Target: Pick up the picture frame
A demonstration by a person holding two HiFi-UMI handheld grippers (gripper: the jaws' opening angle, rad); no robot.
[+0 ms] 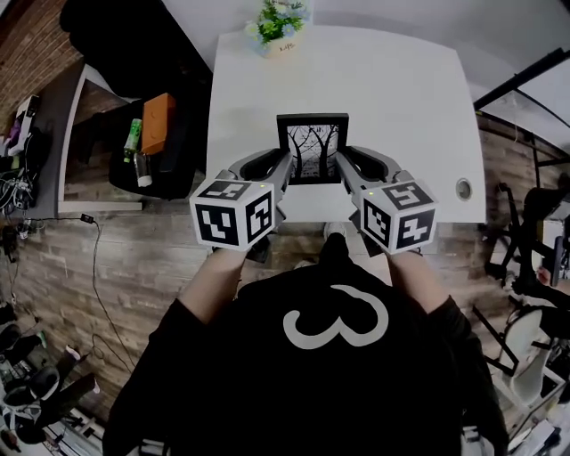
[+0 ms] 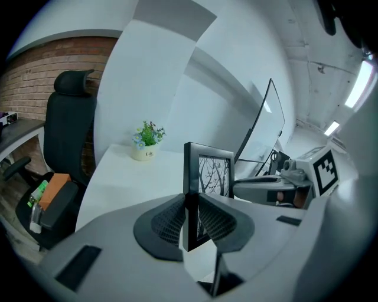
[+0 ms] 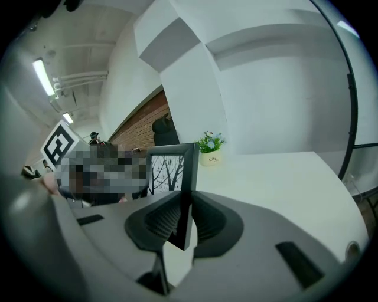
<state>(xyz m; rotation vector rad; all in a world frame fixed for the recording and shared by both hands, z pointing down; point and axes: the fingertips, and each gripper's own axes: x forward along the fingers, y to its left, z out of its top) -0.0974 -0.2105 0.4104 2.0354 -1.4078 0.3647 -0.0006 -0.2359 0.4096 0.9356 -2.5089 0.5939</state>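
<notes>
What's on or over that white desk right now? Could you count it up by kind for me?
picture frame: 1
potted plant: 1
grippers: 2 (left gripper and right gripper, each clamped on a side edge of the picture frame)
Total: 4

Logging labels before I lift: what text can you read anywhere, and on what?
"Life": on the white plant pot, small, probable reading.
"3"-like white figure: on the person's black shirt.
No words on the picture frame, only a tree drawing.

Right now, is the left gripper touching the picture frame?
Touching: in its own view, the left gripper clamps the picture frame's edge between its fingers.
</notes>
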